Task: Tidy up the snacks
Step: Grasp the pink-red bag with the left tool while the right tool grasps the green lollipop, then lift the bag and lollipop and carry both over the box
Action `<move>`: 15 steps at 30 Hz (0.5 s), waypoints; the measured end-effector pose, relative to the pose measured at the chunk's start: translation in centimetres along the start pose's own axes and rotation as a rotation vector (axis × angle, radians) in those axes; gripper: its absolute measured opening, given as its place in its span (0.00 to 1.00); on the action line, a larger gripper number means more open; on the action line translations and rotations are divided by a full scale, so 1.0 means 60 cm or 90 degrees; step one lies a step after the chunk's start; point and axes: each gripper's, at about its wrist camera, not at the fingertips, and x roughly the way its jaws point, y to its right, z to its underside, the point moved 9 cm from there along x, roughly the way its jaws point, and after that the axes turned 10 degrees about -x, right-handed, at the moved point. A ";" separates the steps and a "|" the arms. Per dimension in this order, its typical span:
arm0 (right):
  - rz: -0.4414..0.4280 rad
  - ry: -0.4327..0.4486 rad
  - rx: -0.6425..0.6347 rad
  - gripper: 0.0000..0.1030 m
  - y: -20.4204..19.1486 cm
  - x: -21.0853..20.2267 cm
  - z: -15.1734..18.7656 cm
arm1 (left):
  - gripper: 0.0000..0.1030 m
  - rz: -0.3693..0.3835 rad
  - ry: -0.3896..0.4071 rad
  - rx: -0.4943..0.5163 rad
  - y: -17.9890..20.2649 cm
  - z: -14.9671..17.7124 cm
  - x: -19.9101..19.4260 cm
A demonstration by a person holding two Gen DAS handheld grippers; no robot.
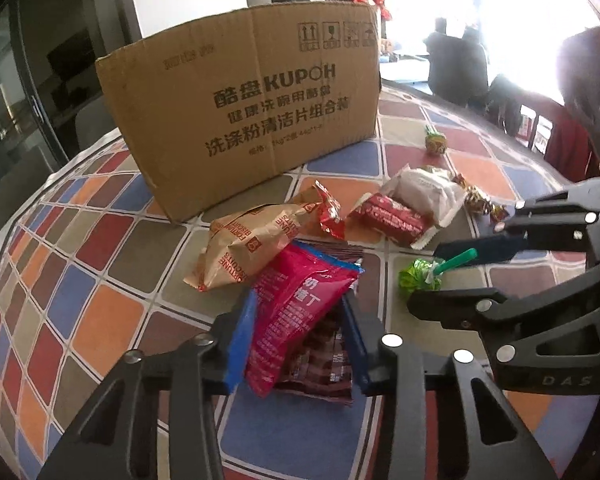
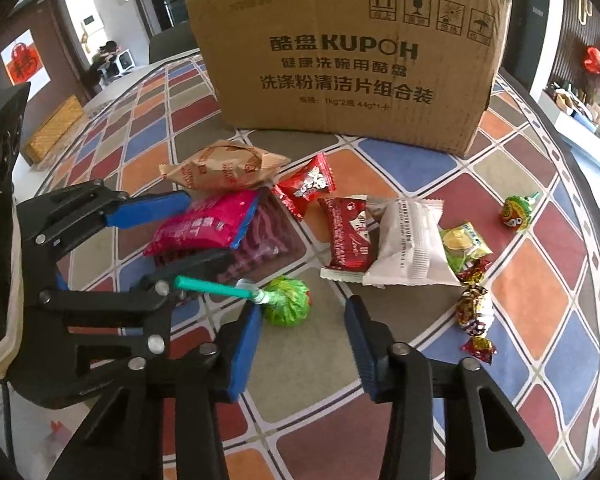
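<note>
A cardboard box (image 1: 240, 112) stands at the back of the checked table; it also shows in the right wrist view (image 2: 348, 60). Snacks lie in front of it. My left gripper (image 1: 296, 344) has its blue pads on both sides of a pink packet (image 1: 300, 308) lying on a dark red packet (image 1: 320, 364); the jaws look closed against it. In the right wrist view the left gripper (image 2: 188, 228) straddles the pink packet (image 2: 208, 224). My right gripper (image 2: 304, 344) is open and empty, just in front of a green lollipop (image 2: 284, 300). The lollipop (image 1: 420, 276) lies between the right gripper's fingers (image 1: 440, 276).
A tan biscuit bag (image 2: 220, 168), small red packets (image 2: 308, 184), a red bar (image 2: 348, 236), a white packet (image 2: 412, 240), a yellow-green packet (image 2: 464, 244), foil candies (image 2: 476, 312) and a round lollipop (image 2: 516, 212) lie spread on the tablecloth (image 2: 420, 160). Chairs stand beyond the table.
</note>
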 end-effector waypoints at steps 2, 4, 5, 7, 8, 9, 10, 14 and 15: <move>-0.006 0.004 0.003 0.33 -0.002 0.001 -0.001 | 0.33 0.002 0.002 -0.018 -0.005 -0.004 -0.003; -0.008 0.006 0.006 0.26 -0.002 0.002 -0.003 | 0.30 0.000 0.007 -0.032 -0.010 -0.008 -0.010; -0.012 0.006 0.009 0.26 -0.001 0.004 -0.004 | 0.29 -0.001 0.009 -0.039 -0.013 -0.010 -0.013; -0.013 0.009 0.013 0.26 0.000 0.005 -0.005 | 0.27 -0.001 0.013 -0.052 -0.017 -0.011 -0.019; -0.013 0.009 0.015 0.26 0.001 0.005 -0.005 | 0.26 -0.002 0.015 -0.055 -0.018 -0.010 -0.022; -0.015 0.009 0.017 0.26 0.001 0.004 -0.005 | 0.25 -0.003 0.017 -0.060 -0.020 -0.010 -0.025; -0.017 0.009 0.019 0.26 0.001 0.004 -0.006 | 0.23 -0.005 0.020 -0.064 -0.021 -0.010 -0.029; -0.027 0.021 0.019 0.26 -0.005 -0.009 -0.011 | 0.18 -0.011 0.034 -0.075 -0.022 -0.014 -0.045; -0.029 0.024 0.018 0.26 -0.007 -0.012 -0.012 | 0.17 -0.012 0.036 -0.078 -0.022 -0.015 -0.048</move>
